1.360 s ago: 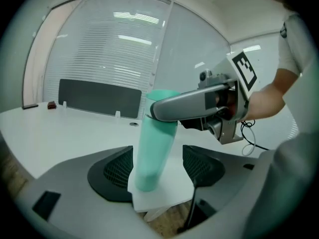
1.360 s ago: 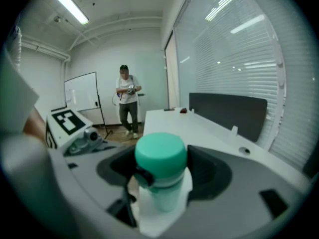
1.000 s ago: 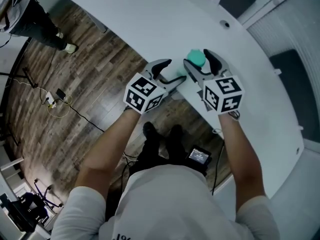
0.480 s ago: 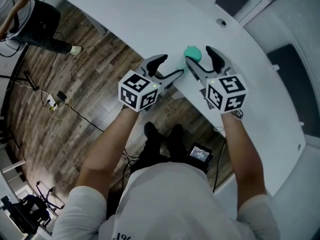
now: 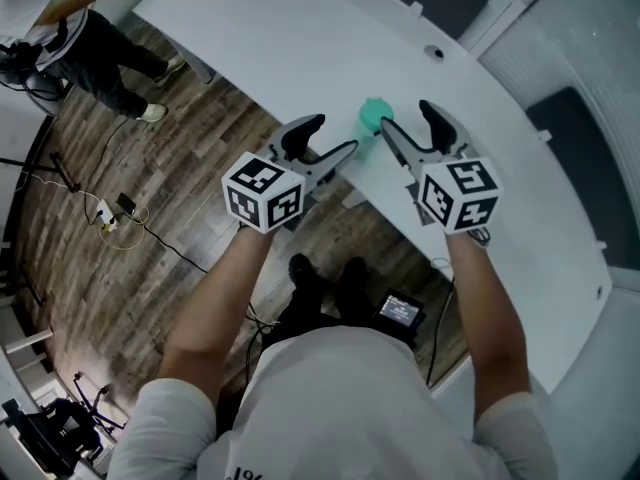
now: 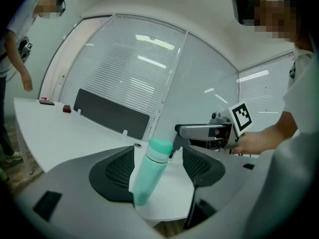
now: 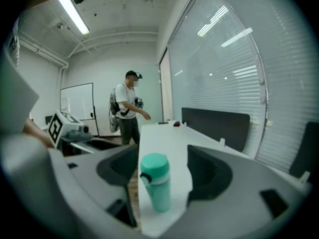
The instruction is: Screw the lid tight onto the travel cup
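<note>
White counter [image 5: 300,38], wood floor below. Travel cup [image 5: 374,118] stands upright close to the near edge, lid [image 7: 154,164] on. Left hand-held gripper [image 5: 333,136] and right hand-held gripper [image 5: 408,118] both gape wide either side of it, neither touching. Risks: a lopsided clamp could nudge the cup off the edge; a weak body grip would let it spin with the lid.

A long white curved table [image 5: 300,38] carries a mint-green cylindrical travel cup [image 5: 375,118], standing upright close to the table's near edge with its rounded mint-green lid [image 7: 154,164] on top (a paler band runs just under the lid). Farther along, a small round dark hole [image 5: 433,52] sits in the tabletop. At the far end lie a small red block [image 6: 67,108] and a flatter dark-red item [image 6: 47,102], both too small to identify.
</note>
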Demonstrator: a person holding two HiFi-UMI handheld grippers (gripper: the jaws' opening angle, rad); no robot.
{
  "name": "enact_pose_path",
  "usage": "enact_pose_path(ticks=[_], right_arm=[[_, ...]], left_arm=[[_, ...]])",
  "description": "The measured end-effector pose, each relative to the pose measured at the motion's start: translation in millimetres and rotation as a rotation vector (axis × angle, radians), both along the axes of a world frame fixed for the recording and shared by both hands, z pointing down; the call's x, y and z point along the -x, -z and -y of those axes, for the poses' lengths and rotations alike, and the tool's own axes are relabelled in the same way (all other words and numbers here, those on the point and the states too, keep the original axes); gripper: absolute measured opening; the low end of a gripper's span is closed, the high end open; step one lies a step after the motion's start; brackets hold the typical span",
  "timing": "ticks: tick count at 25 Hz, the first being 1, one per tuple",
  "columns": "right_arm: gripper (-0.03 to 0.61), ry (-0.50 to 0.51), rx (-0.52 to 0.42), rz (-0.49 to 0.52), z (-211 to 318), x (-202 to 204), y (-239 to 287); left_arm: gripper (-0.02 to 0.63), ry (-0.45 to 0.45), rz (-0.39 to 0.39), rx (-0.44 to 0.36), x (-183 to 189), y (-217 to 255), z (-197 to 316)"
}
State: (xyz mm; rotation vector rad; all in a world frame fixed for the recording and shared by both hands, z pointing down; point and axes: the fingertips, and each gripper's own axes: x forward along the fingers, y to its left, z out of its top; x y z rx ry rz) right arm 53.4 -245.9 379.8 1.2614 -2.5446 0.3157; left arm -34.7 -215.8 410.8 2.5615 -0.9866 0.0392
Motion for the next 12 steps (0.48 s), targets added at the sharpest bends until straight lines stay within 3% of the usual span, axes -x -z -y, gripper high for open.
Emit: enact_pose_path(ticks=[7, 12], right_arm=[[0.313, -0.009, 0.020, 0.055, -7.8, -9.4, 8.3], [0.213, -0.020, 0.029, 0.082, -18.3, -15.5, 19.4]], left_arm=[[0.319, 0.006, -0.040, -0.006, 0.7, 13.7, -6.8], [0.319, 0.010, -0.074, -0.019, 3.8, 29.7, -15.0]])
